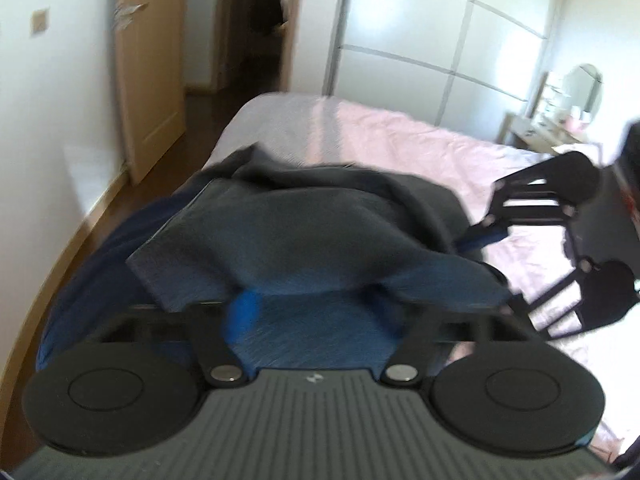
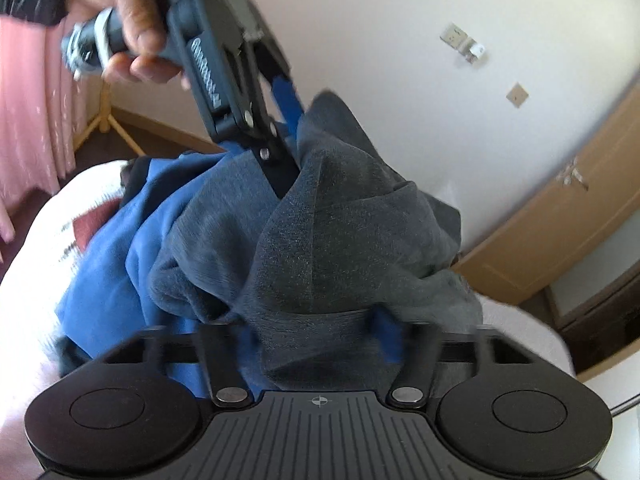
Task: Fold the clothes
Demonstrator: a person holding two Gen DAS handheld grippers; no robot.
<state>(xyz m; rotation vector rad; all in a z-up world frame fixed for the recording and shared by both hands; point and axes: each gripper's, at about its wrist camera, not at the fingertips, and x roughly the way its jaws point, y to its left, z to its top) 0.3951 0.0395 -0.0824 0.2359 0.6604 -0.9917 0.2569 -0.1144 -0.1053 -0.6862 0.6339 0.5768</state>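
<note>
A dark grey and blue garment is lifted above the pink bed. My left gripper is shut on its edge; the cloth drapes over the fingers and hides the tips. My right gripper shows at the right, its blue finger gripping the same garment. In the right wrist view, the garment bunches over my right gripper, which is shut on it. The left gripper, held by a hand, clamps the garment's far upper edge.
An open wooden door and dark hallway lie beyond the bed's foot. A white sliding wardrobe stands behind the bed, a dressing table with mirror at right. Pink curtain hangs at left. Another patterned cloth lies on the bed.
</note>
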